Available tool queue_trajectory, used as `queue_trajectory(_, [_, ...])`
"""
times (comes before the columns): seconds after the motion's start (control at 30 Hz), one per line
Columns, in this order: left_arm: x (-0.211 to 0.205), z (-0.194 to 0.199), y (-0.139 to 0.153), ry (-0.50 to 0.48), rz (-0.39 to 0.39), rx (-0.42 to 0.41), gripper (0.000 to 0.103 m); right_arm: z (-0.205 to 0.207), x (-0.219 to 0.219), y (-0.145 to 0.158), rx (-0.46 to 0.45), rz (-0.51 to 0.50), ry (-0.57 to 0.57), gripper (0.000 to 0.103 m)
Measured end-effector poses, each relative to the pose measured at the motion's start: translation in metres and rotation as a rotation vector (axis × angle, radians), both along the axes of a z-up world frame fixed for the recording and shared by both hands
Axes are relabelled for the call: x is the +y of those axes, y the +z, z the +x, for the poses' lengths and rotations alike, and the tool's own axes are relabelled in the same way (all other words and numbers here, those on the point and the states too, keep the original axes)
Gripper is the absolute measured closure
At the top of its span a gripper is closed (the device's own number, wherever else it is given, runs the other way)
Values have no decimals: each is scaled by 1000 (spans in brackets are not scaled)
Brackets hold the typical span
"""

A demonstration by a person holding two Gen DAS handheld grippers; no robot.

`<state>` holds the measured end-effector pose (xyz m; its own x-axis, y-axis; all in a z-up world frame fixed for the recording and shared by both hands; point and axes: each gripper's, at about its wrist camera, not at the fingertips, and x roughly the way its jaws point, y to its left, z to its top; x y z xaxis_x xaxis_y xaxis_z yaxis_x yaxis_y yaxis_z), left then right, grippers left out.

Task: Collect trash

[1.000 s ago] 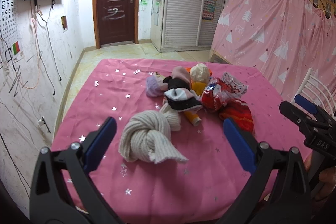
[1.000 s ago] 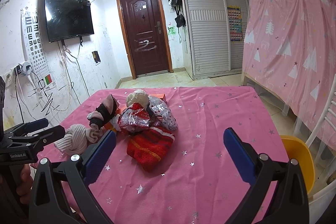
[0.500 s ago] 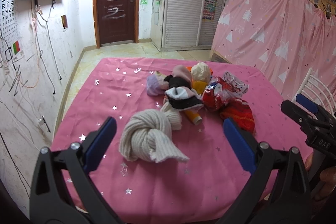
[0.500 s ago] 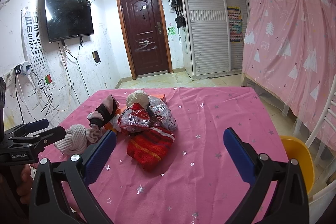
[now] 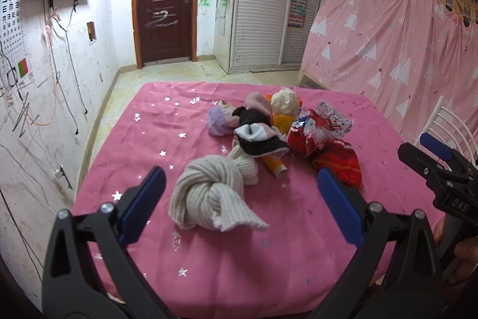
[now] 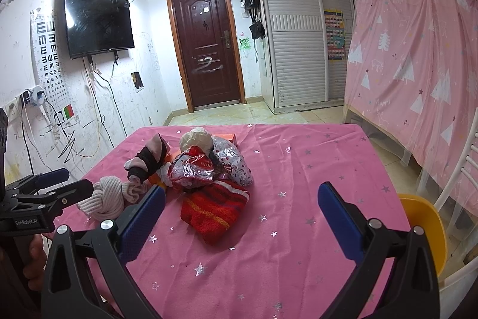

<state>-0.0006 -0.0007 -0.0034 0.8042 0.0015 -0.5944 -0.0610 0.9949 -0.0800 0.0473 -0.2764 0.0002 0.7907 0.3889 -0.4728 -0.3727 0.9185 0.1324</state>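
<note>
I hover both grippers, left [image 5: 239,199] and right [image 6: 239,217], jaws spread and empty, over the pink tablecloth [image 6: 313,175]. Nothing collected yet; next I reach for the red foil wrapper [image 6: 197,169] amid socks.

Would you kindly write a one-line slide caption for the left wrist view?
Open left gripper hovers before a knotted cream sock on the pink tablecloth, with crumpled wrappers behind.

Matt pink cloth w/ shiny stars on table [image 6: 313,169], ribbed knit sock [image 5: 209,190] (cream), glossy crinkled foil wrapper [image 6: 203,166].
</note>
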Motion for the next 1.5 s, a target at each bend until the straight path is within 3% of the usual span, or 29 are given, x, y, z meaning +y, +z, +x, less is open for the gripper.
queue_trajectory(0.63, [11,14,-18,15,-28,69,6,16,9,-19,58,-15,23,8])
queue_trajectory(0.9, [22,29,-30,24,-39,116,6,32,28,-31,132,-68,111,8])
queue_trajectory(1.0, [25,36,-35,11,-51,140,18,38,35,-35,150,-96,138,8])
queue_trajectory(1.17, [29,40,-40,11,-38,150,23,55,43,-39,208,-110,174,8])
queue_trajectory(1.27, [32,43,-42,13,-38,158,30,68,46,-44,288,-93,208,8])
queue_trajectory(1.3, [33,43,-42,17,-37,162,38,71,48,-46,308,-101,210,8])
queue_trajectory(1.37, [36,43,-42,13,-42,168,42,75,51,-48,332,-114,211,8])
queue_trajectory(1.4, [37,43,-42,10,-44,167,44,77,53,-48,342,-117,214,10])
queue_trajectory(1.5, [38,41,-41,9,-47,160,46,80,54,-50,364,-123,215,50])
